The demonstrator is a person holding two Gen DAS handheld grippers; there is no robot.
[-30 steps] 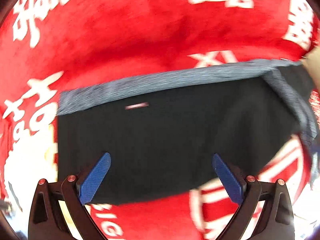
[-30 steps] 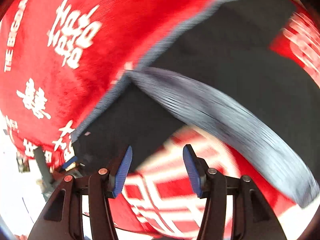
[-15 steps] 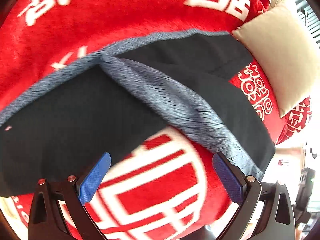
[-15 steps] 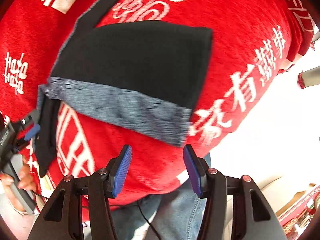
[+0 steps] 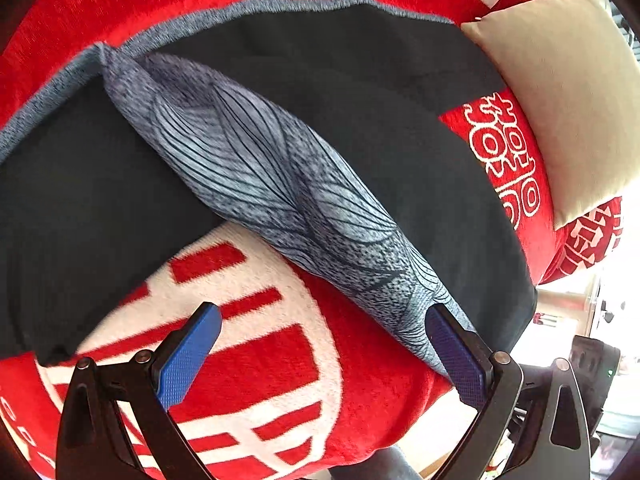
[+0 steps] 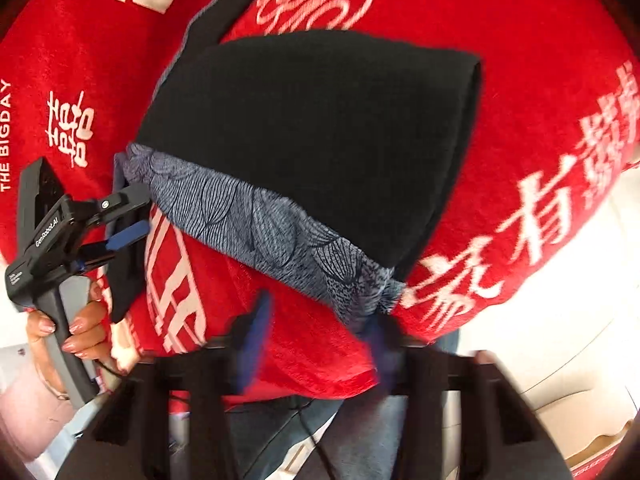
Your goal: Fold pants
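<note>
From where I stand, the plush red blanket with white characters lies bare before the black pants with a grey patterned waistband, while the beige square cushion crowds their far side.

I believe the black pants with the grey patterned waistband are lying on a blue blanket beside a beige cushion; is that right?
Not quite: the blanket is red with white lettering, not blue. The left wrist view shows the black pants with the grey patterned waistband lying on it, beside the beige cushion.
</note>
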